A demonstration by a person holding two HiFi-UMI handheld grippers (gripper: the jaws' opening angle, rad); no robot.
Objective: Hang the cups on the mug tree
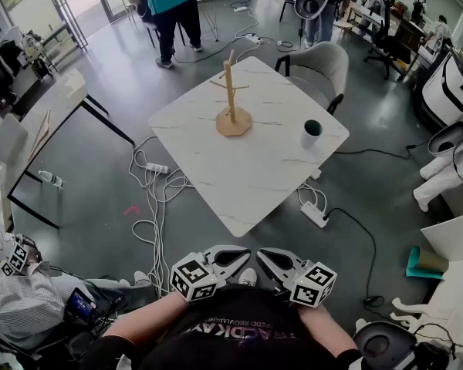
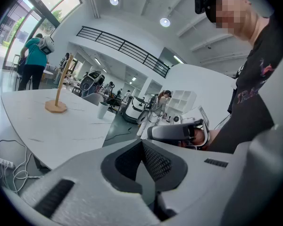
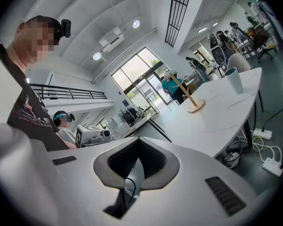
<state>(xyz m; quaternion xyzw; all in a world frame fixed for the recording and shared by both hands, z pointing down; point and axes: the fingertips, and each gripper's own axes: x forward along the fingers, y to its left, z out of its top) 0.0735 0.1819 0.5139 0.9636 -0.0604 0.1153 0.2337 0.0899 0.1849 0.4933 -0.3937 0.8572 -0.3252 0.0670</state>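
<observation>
A wooden mug tree (image 1: 231, 105) stands upright near the middle of the white marble table (image 1: 239, 176). It carries no cup. A white cup (image 1: 311, 133) with a dark inside stands to its right, near the table's right corner. Both grippers are held low against the person's body, well short of the table. In the head view the left gripper (image 1: 241, 253) and right gripper (image 1: 264, 254) point their tips toward each other. Each gripper's own view shows its pads meeting with nothing between them: left gripper (image 2: 142, 167), right gripper (image 3: 137, 167). The mug tree (image 3: 192, 99) and cup (image 3: 234, 79) sit far off.
A grey chair (image 1: 321, 66) stands behind the table. Power strips and cables (image 1: 156, 183) lie on the floor around the table's near corner. A desk (image 1: 50, 118) stands at left, a seated person (image 1: 23, 303) at lower left, white robots (image 1: 447, 160) at right.
</observation>
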